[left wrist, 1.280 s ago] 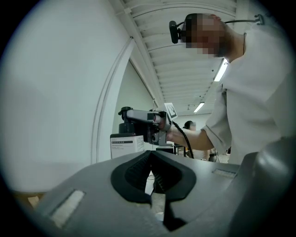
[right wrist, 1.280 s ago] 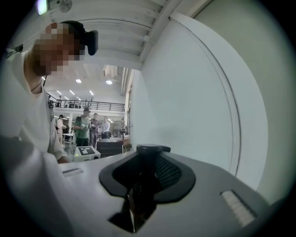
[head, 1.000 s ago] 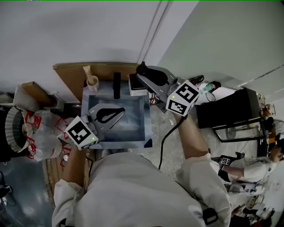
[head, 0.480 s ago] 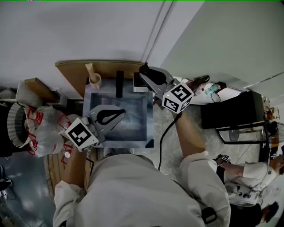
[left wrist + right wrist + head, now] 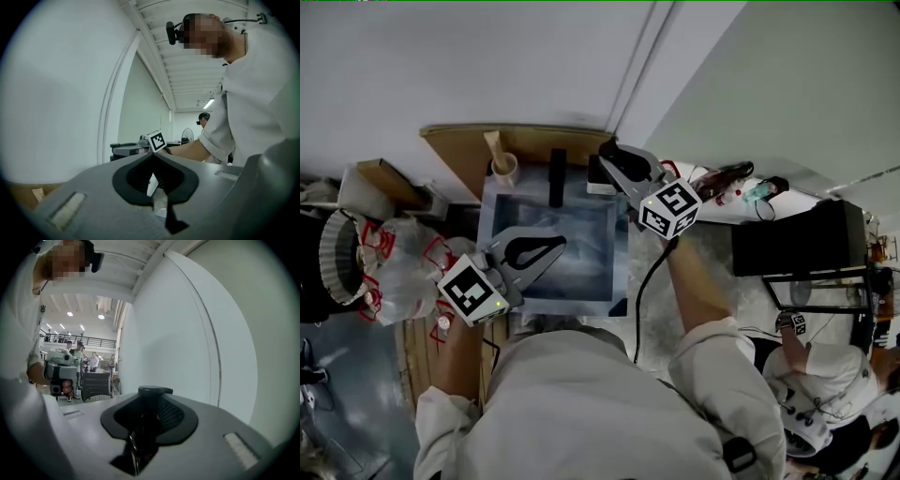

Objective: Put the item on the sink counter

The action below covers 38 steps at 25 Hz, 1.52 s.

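Nearest me, my left gripper (image 5: pixel 561 243) hangs over the near-left part of the sink (image 5: pixel 581 267), jaws pressed together on nothing. My right gripper (image 5: pixel 611 157) reaches to the sink's far right corner, pinching a dark item (image 5: pixel 144 425) there, just beside a white box (image 5: pixel 594 180). A black faucet (image 5: pixel 557 178) stands at the sink's far edge, with a wooden cup (image 5: pixel 502 169) to its left.

Right gripper (image 5: pixel 615 157) has descended toward the worktop (image 5: pixel 722 253); its marker cube now reads smaller in the head view. The dark item (image 5: pixel 154 391) clamped between its jaws has come down with it, closer to the white block (image 5: pixel 594 180) under the jaws.
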{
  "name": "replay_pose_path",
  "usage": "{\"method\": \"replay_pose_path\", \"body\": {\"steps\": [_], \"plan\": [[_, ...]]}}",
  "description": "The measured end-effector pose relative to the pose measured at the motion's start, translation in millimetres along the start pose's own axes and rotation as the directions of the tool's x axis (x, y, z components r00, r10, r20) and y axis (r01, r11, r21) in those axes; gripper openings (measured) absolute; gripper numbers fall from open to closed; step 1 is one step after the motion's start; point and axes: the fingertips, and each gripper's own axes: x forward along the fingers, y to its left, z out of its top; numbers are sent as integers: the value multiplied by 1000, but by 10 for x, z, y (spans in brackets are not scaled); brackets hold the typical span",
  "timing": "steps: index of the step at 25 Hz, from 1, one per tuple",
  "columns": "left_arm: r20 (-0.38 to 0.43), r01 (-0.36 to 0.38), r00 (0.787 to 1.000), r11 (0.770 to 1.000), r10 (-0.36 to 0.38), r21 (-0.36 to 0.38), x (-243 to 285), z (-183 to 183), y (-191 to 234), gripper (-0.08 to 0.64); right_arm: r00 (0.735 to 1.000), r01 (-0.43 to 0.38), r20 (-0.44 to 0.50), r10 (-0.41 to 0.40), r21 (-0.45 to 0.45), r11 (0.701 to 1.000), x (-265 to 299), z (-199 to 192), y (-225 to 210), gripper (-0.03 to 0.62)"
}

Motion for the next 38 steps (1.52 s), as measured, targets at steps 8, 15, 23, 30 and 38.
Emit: {"method": "replay_pose_path", "body": {"steps": [8,15,23,30,38], "plan": [[-14,-15,1000,1000,15,-3,15,-34,50,6,999,32,-14,-32,24,999,111,-358,-213,89],[-35,-29,999,999,28,-14,20,-98,78,6,997,67,-37,-66,36,997,194,-707,-365,89],[-36,-39,999,999,38,-21,72,-152,135,6,993,103,-63,-99,62,993,254,-1091,-509,89],[-49,-19,999,1000,19,-13,242,-204,195,6,989,126,-86,-119,83,989,335,-1386,-611,87],[-65,2,998,1000,-2,3,392,-225,262,6,985,147,-105,-137,98,984,454,-1680,-733,87]]}}
